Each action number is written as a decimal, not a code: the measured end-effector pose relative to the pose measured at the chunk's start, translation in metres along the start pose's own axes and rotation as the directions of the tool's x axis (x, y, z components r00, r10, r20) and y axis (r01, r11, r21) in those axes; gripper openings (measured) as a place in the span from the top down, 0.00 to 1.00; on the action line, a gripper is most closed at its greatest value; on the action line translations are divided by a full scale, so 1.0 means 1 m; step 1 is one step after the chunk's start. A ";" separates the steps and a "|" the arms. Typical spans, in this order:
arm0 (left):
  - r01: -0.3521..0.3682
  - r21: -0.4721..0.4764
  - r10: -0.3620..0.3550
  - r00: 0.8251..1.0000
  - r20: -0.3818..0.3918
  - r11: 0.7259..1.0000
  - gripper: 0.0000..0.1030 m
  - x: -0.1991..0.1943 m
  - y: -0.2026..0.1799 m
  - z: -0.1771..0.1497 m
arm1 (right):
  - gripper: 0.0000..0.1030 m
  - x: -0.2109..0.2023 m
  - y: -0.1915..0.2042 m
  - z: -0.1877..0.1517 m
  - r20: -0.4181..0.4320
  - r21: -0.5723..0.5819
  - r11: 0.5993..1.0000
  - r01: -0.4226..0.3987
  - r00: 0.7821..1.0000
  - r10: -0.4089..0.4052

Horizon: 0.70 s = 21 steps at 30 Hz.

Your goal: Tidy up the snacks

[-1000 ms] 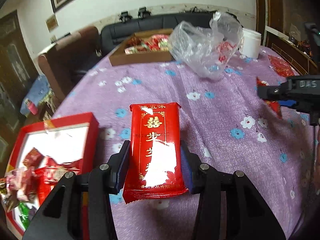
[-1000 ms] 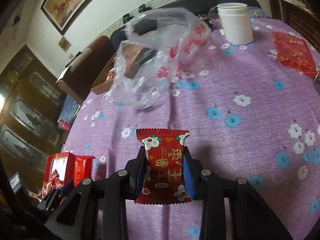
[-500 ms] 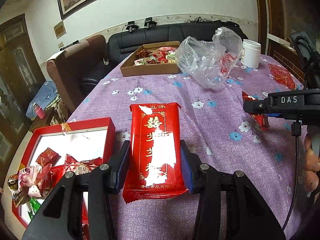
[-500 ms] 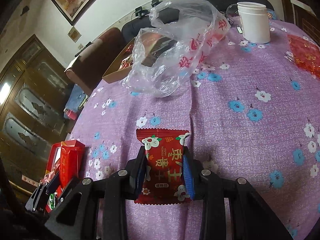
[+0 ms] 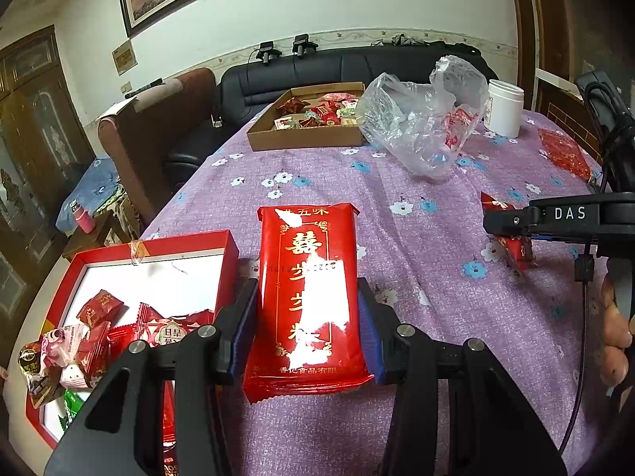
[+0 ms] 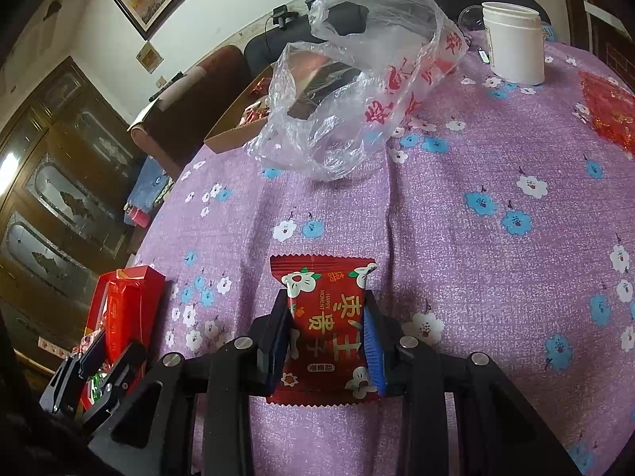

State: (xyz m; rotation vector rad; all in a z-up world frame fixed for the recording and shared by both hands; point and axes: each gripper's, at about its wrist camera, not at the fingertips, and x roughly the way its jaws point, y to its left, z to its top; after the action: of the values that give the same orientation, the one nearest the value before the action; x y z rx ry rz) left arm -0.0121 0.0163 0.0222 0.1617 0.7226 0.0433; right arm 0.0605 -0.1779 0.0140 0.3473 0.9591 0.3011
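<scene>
My left gripper (image 5: 305, 329) is shut on a long red snack pack (image 5: 307, 289) with gold characters, held above the purple flowered tablecloth just right of a red gift box (image 5: 151, 250) holding several wrapped sweets. My right gripper (image 6: 325, 341) is shut on a small red candy packet (image 6: 325, 321) with white flowers. The right gripper also shows at the right of the left wrist view (image 5: 512, 234). The red box and left gripper show at the lower left of the right wrist view (image 6: 131, 297).
A brown cardboard tray (image 5: 305, 139) of snacks stands at the far side. A crumpled clear plastic bag (image 5: 424, 127) lies next to it, and a white jar (image 5: 503, 108) behind. A red packet (image 5: 563, 152) lies at the far right. Sofa and armchair stand beyond the table.
Both grippers have risen and tilted back, each with its packet held. The red box and the far tray show more fully now.
</scene>
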 end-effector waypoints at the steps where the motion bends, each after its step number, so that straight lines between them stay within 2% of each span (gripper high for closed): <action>1: 0.003 -0.003 -0.003 1.000 -0.002 1.000 0.57 0.000 0.000 0.000 | 0.67 0.000 0.000 0.000 -0.001 0.000 1.000 0.000 1.000 0.000; 21: 0.001 -0.002 -0.001 1.000 -0.026 1.000 0.57 0.007 0.002 -0.005 | 0.67 0.008 0.005 -0.004 -0.027 -0.023 1.000 0.021 0.999 -0.022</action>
State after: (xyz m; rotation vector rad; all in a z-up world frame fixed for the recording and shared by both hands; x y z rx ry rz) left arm -0.0103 0.0198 0.0146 0.1594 0.7488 0.0450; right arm 0.0612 -0.1699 0.0083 0.3127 0.9849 0.2977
